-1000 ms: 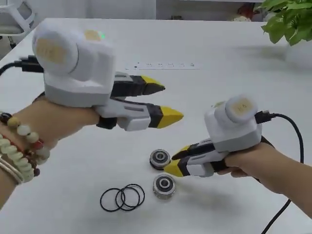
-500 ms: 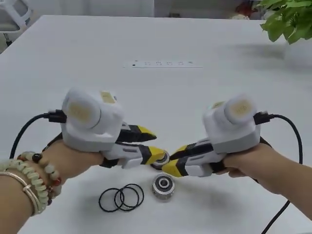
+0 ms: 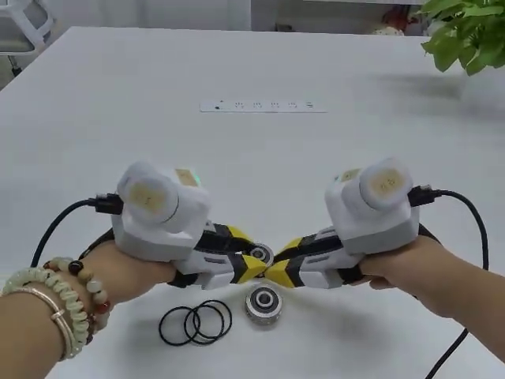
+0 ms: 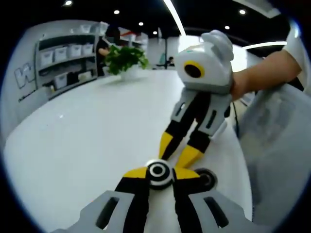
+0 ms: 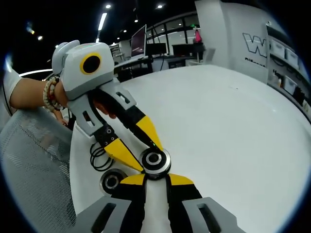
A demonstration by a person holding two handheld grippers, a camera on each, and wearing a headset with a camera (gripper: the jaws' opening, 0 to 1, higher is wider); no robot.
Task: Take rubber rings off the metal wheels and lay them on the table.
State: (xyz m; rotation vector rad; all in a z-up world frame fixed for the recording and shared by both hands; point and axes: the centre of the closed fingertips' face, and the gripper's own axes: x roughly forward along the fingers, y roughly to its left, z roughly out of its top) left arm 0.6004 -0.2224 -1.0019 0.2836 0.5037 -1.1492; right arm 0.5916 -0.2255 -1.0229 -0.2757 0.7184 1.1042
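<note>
A small metal wheel with a dark rubber ring on its rim sits between the yellow tips of my left gripper. In the left gripper view both jaws press on the wheel, so that gripper is shut on it. My right gripper faces it from the right, slightly open, tips at the wheel's edge. In the right gripper view the wheel lies just beyond my right gripper. A second wheel lies on the table near me. Three black rubber rings lie overlapped to its left.
The white table stretches far ahead, with a white power strip across its middle. A green plant stands at the back right corner. A black cable trails from the right gripper, another from the left.
My left gripper came down and toward the right one, and its jaws closed around the upper wheel. The right gripper stayed nearly in place. The rings and the second wheel have not moved.
</note>
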